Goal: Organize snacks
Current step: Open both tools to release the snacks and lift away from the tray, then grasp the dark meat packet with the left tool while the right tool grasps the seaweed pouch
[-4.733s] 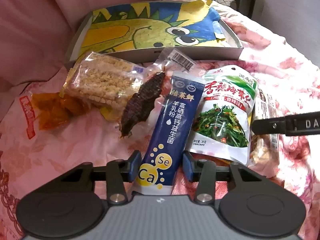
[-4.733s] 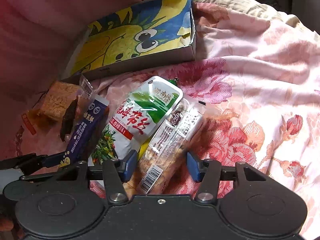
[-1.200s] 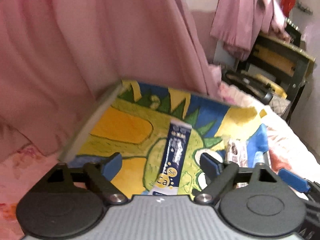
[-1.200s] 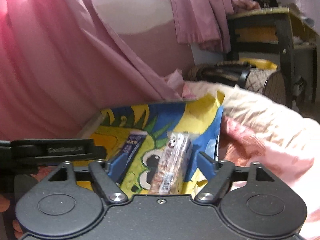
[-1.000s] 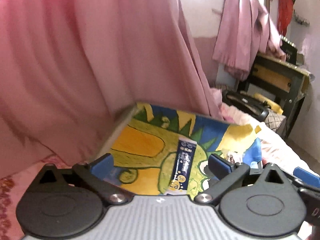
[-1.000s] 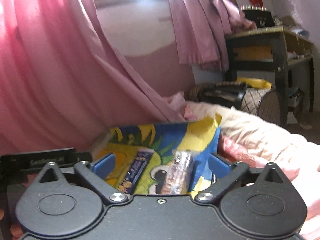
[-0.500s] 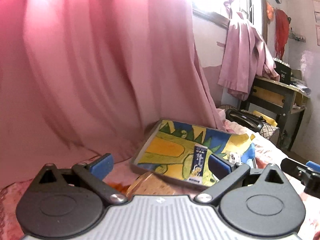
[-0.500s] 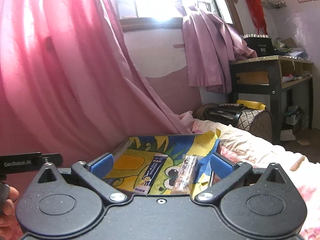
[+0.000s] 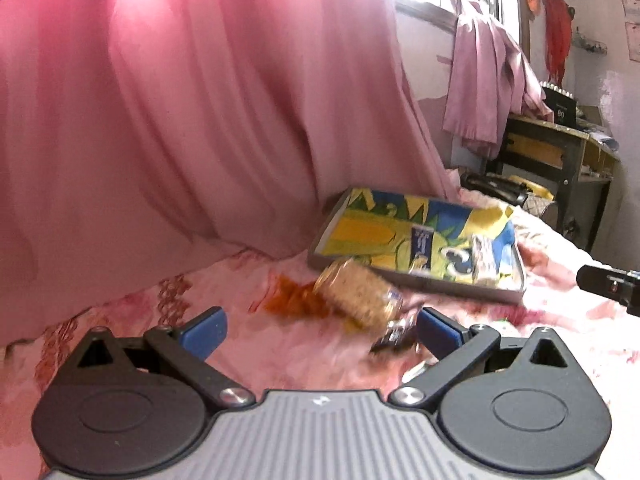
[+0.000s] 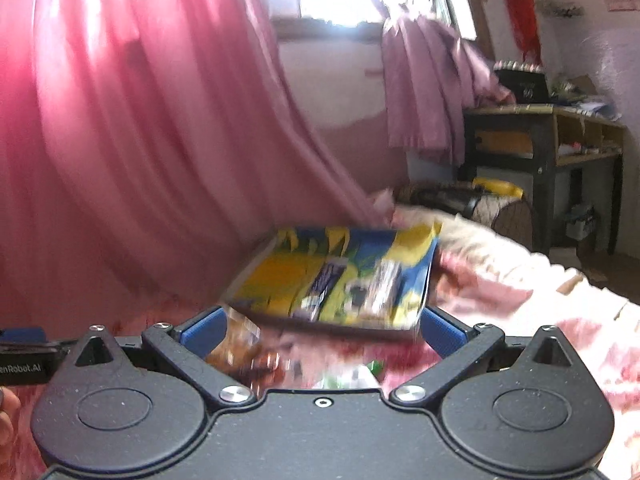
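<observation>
Both grippers (left (image 9: 320, 332), right (image 10: 322, 334)) spread wide, empty. Clear-wrapped crumbly rice cake (image 9: 358, 294) lies on bed beside cartoon-printed shallow tray (image 9: 416, 280); approach low, pinch wrapper edge w/ left.

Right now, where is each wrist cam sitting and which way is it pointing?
Left wrist: rides behind the open left gripper, looking forward over the pink floral bedspread at the shallow grey tray lined with a yellow-and-blue cartoon print and the clear bag of pale puffed-grain snack; the other gripper's black body shows at far right.
Right wrist: behind the open right gripper, facing the same tray; a fingertip shows at lower left.
Shared: tray, dark blue sachet, pink curtain.
</observation>
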Tool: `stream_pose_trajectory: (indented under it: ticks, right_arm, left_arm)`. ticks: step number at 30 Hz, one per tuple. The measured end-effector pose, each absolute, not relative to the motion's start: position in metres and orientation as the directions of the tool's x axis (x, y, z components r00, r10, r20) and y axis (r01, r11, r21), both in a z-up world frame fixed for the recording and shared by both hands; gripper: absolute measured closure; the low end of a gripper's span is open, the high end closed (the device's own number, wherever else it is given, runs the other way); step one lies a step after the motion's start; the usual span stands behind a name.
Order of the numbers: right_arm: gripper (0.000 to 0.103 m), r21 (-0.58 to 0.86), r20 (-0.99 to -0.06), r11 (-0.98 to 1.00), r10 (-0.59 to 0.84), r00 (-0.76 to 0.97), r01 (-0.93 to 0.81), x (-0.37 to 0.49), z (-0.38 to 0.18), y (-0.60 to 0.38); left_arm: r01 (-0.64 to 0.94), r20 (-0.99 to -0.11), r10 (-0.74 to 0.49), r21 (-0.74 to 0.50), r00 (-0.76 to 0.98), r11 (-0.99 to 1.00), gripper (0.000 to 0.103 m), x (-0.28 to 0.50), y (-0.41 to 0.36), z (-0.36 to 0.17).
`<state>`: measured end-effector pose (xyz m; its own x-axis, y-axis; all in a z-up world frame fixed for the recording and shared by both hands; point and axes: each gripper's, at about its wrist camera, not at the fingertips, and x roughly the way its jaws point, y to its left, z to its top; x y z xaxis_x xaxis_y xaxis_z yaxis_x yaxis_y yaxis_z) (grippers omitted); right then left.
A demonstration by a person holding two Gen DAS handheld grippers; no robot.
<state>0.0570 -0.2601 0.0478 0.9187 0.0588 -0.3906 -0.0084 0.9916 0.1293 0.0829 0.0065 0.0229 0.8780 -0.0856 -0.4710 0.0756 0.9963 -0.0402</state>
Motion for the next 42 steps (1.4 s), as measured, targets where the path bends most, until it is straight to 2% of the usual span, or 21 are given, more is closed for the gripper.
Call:
stream_pose_trajectory:
  ticks: [7,21,27,31,35,42]
  right_arm:
    - [0.000,0.095,-0.517,0.995,0.077,0.853,-0.032,0.045,0.030,-0.241]
    - [0.000,0.068,-0.655,0.996,0.086,0.751,-0.055,0.062,-0.003,-0.231]
    - [0.000,0.059,-0.694,0.997,0.082,0.716,-0.057,0.076,-0.014,-0.227]
    - [0.000,0.062,-0.702,0.997,0.081,0.708,-0.054,0.089,-0.017,-0.226]
    - [0.000,0.087,-0.715,0.996,0.072,0.696,-0.015,0.107,-0.022,-0.233]
    - [0.001,0.138,-0.744,0.988,0.059,0.666,0.067,0.133,-0.036,-0.247]
  left_arm:
    - [0.081,-0.572,-0.069,-0.005,0.817,0.997,0.000,0.073,0.014,0.009]
    - [0.124,-0.702,-0.084,0.006,0.707,0.992,0.000,0.097,0.012,-0.016]
    - [0.089,-0.756,-0.072,-0.018,0.651,0.996,0.000,0.124,0.015,-0.033]
    - [0.099,-0.756,-0.071,-0.009,0.651,0.995,0.000,0.140,0.016,-0.039]
    - [0.170,-0.715,-0.098,0.029,0.692,0.985,0.000,0.157,0.013,-0.043]
    - [0.402,-0.633,-0.258,0.092,0.730,0.911,0.000,0.193,-0.008,-0.051]
